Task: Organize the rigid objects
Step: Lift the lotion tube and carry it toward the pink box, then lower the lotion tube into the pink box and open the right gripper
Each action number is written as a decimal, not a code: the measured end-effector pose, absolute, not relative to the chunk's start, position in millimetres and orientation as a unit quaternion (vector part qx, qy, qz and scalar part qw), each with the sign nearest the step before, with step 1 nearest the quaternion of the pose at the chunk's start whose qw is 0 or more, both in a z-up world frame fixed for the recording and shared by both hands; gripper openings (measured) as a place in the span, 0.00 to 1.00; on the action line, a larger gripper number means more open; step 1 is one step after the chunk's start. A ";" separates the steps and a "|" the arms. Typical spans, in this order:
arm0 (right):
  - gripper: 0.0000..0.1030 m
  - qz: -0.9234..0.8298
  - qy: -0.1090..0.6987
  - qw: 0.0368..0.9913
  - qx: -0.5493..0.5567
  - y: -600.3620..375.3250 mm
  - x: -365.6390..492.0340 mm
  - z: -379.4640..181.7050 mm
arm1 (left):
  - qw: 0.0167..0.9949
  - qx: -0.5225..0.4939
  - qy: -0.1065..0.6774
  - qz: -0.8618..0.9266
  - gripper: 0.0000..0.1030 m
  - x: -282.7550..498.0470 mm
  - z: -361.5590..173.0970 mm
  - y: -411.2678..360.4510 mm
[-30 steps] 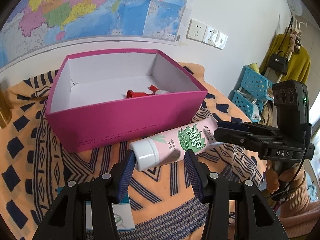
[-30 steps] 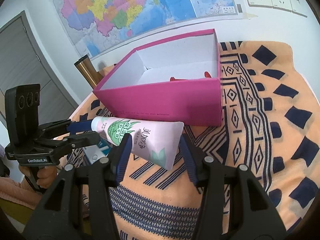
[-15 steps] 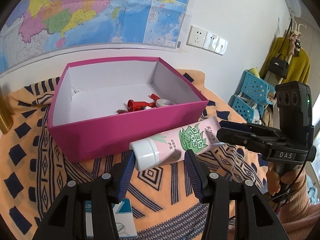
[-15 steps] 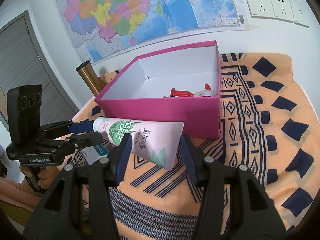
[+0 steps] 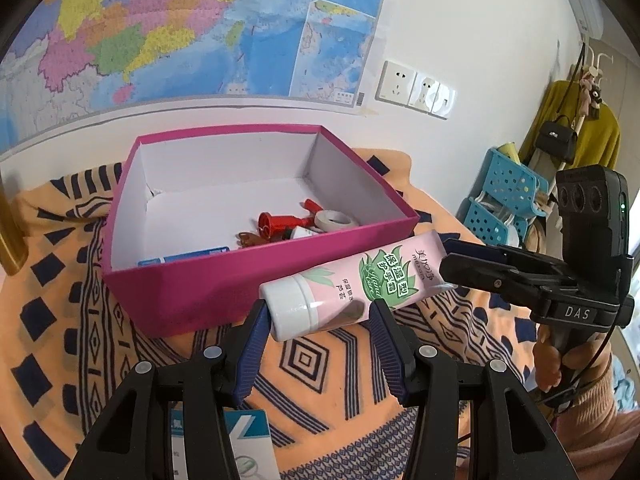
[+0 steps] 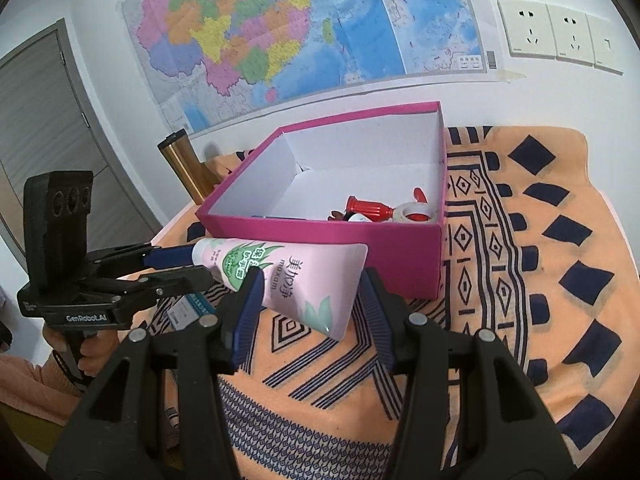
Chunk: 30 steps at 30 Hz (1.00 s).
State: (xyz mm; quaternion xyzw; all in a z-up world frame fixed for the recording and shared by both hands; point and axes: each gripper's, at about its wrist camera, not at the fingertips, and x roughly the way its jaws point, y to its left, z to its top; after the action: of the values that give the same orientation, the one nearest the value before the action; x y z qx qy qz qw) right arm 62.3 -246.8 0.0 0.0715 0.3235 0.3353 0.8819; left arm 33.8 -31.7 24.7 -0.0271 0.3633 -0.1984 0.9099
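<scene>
One pink aloe-printed tube (image 5: 352, 292), white-capped

Box mouth: the pink box (image 5: 256, 284) stands open at the top, nothing above its rim.
Box floor: left and back parts are bare; a red piece (image 5: 280, 222), a tape roll (image 5: 334, 221) and a blue packet (image 5: 184, 258) crowd the front right.
Near wall: the box's front side rises just behind the pink tube (image 5: 352, 286), blocking a level path in.
Right of box: patterned cloth (image 6: 540, 280) lies bare.
Left of box: a gold cylinder (image 6: 184, 168) stands near the corner.
</scene>
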 end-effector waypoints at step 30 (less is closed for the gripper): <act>0.52 0.327 0.299 0.894 0.065 -253.8 81.5 19.5 | 0.916 -0.018 0.347 -0.201 0.50 52.5 37.5 -39.2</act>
State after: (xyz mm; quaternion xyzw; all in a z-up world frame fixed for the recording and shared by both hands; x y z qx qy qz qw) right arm 81.5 -253.8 19.5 0.0649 0.2994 0.3270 0.8940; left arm 52.5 -39.2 37.5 -0.0184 0.3468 -0.2013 0.9159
